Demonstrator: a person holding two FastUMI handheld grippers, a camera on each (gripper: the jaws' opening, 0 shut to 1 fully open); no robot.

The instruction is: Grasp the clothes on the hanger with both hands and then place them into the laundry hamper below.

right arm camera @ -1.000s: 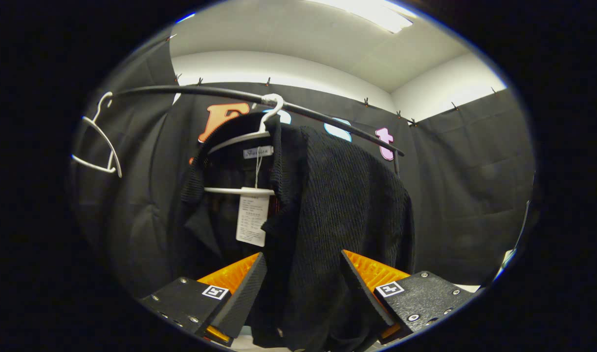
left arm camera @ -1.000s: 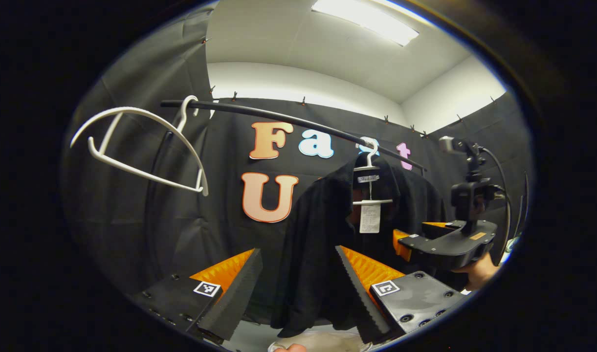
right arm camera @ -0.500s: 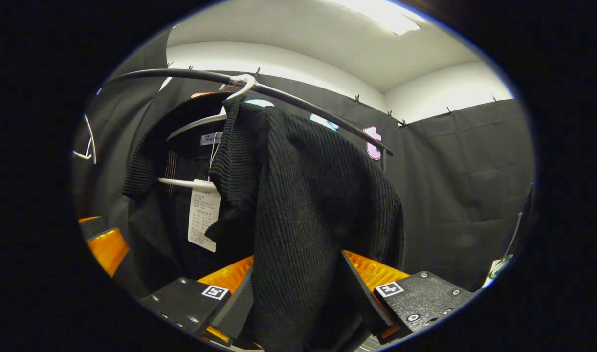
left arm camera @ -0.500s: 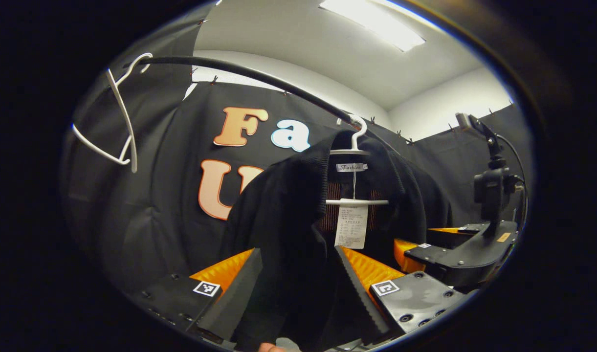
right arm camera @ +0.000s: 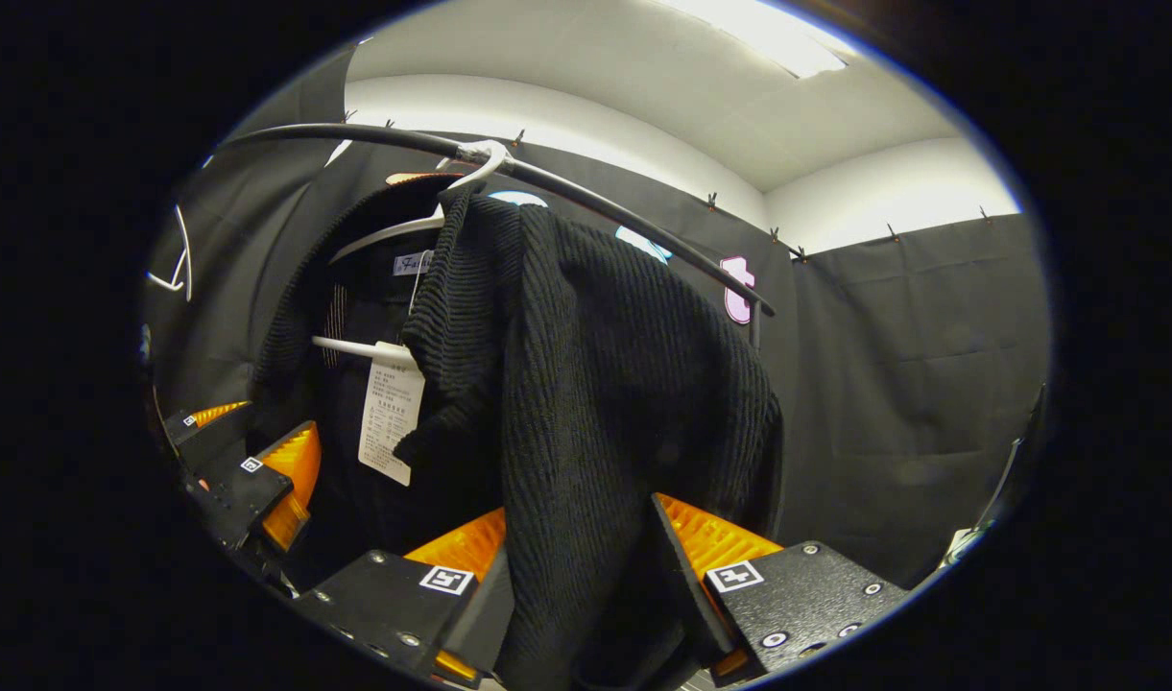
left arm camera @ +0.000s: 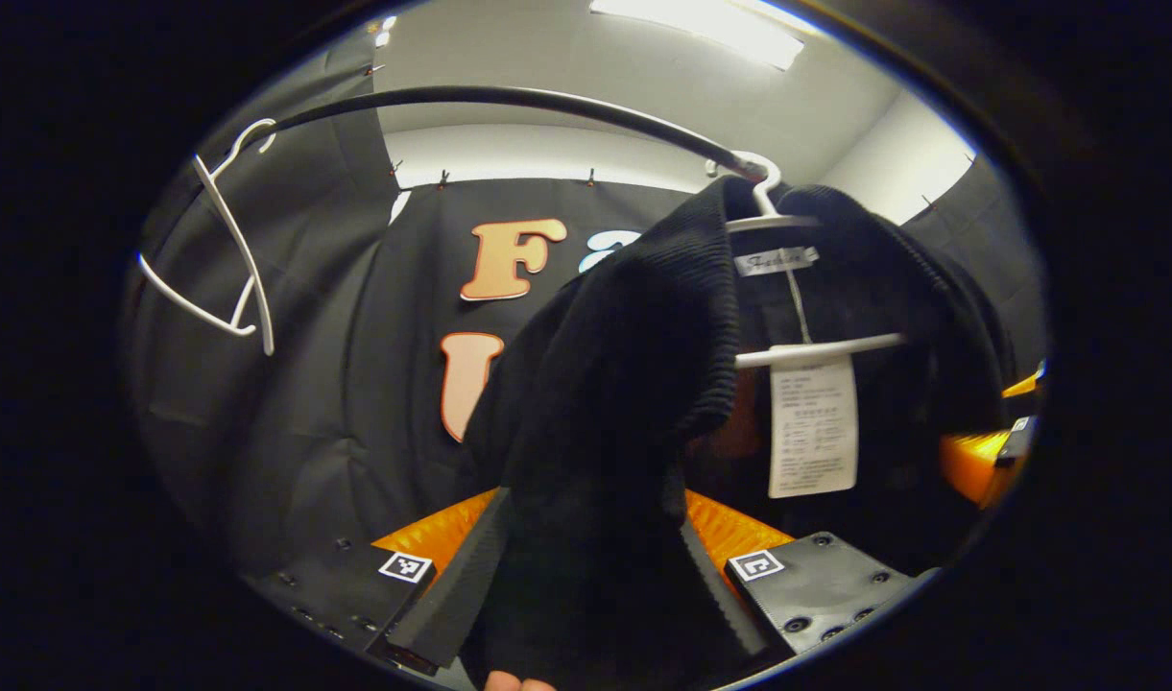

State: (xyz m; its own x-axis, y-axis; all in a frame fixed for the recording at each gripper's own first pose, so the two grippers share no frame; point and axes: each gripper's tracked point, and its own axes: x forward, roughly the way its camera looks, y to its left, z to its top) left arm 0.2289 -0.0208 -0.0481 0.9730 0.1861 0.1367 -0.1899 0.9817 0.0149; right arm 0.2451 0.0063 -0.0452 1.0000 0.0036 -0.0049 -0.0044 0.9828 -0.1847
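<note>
Grasp step: black ribbed knit garment (right arm camera: 605,384) sits between both grippers' spread fingers, left gripper (left arm camera: 586,576), right gripper (right arm camera: 576,585); apparently unclamped. Next: clench, lift off white plastic hanger (left arm camera: 816,347).

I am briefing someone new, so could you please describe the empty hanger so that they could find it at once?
Start at the black rail running across the top of the booth. Follow it away from the black knitted garment to its far end, where a white plastic hanger hooks on. Unlike the garment's hanger, it carries no clothing or paper tag.
</note>
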